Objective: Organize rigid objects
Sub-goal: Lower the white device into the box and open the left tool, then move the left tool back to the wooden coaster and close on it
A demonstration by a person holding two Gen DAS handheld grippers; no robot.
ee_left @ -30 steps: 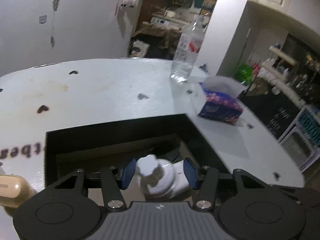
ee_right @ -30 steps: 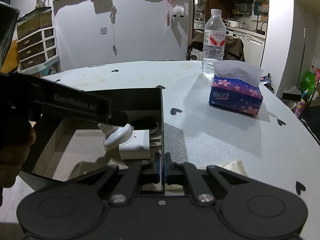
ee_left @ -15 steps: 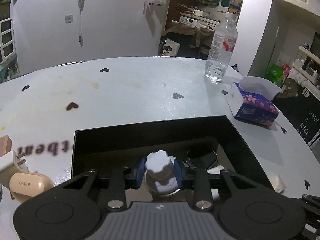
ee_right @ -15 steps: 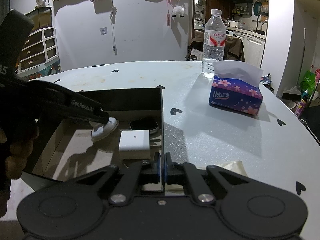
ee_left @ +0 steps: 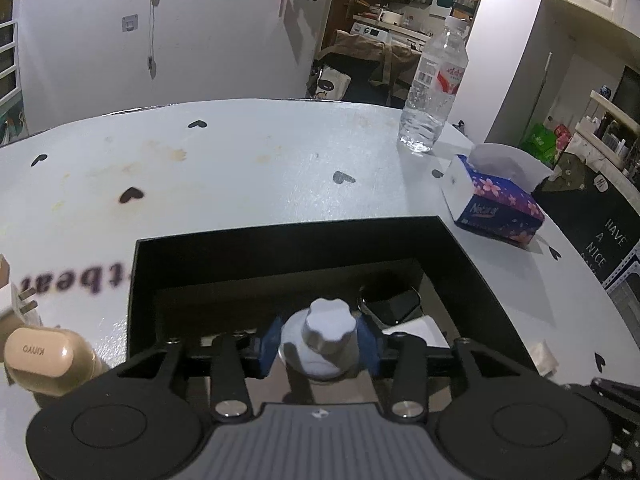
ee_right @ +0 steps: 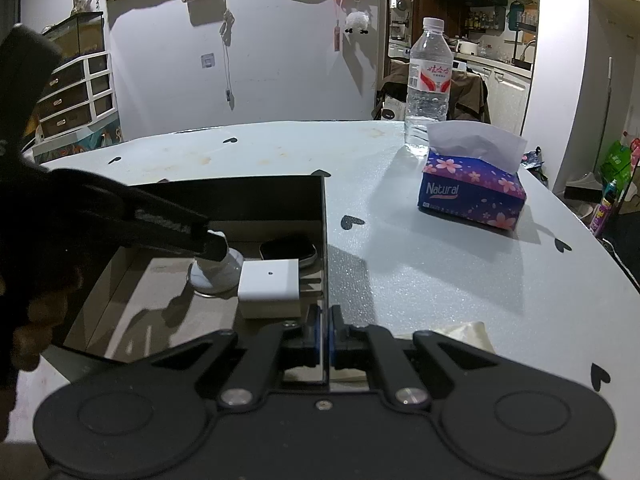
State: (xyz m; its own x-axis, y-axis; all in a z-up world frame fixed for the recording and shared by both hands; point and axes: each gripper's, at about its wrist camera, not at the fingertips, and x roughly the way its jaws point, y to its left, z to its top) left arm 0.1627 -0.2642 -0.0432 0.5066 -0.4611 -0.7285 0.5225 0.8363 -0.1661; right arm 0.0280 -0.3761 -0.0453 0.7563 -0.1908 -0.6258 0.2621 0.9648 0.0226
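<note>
A white knobbed piece (ee_left: 326,336) stands upright on the floor of the black open box (ee_left: 280,240). My left gripper (ee_left: 318,340) reaches down into the box. Its blue pads (ee_left: 269,342) flank the piece and the jaws are opening, no longer pressing on it. In the right wrist view the same gripper (ee_right: 212,246) comes in from the left, over the piece (ee_right: 214,270). My right gripper (ee_right: 325,332) is shut on the box's thin right wall (ee_right: 324,240) at its near end. A white charger block (ee_right: 270,288) and a dark rounded item (ee_right: 288,250) also lie in the box.
A beige earbud case (ee_left: 40,354) and a white plug (ee_left: 12,304) lie left of the box. A water bottle (ee_right: 428,88) and a blue tissue box (ee_right: 472,192) stand at the far right. A crumpled tissue (ee_right: 460,332) lies near my right gripper.
My left gripper carried the white piece down from above the charger block and set it on the box floor, then its pads spread off it. The right gripper has not moved.
</note>
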